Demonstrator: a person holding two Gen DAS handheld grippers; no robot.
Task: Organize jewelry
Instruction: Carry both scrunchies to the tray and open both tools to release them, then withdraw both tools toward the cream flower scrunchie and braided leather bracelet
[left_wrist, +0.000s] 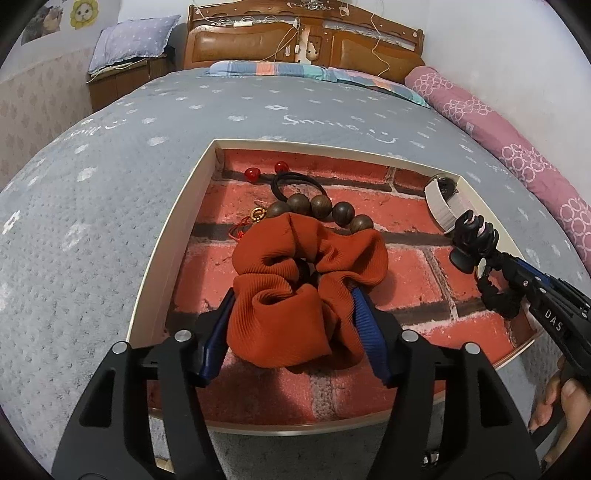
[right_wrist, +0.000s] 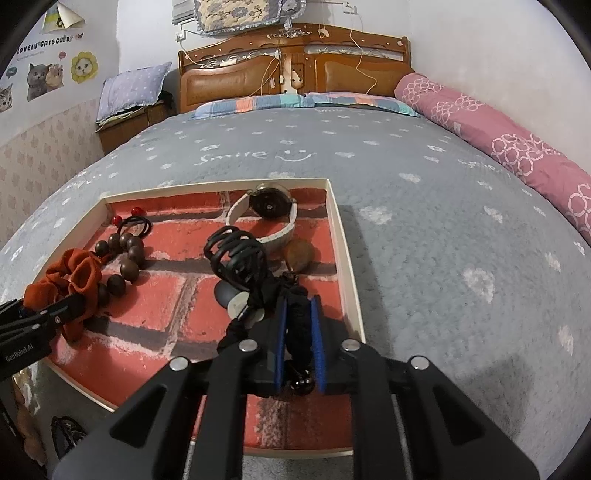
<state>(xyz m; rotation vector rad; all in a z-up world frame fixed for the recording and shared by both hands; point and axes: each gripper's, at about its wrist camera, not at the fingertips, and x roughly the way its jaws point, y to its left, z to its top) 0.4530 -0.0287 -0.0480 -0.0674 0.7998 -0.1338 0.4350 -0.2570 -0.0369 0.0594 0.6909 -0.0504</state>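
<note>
Gripping ribbed rust-orange scrunchie, bunched, folded

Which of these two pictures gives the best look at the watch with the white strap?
The right wrist view: the watch shows its round dark case and whole strap loop inside the tray. In the left wrist view it sits at the tray's far right corner, mostly just strap visible.
</note>
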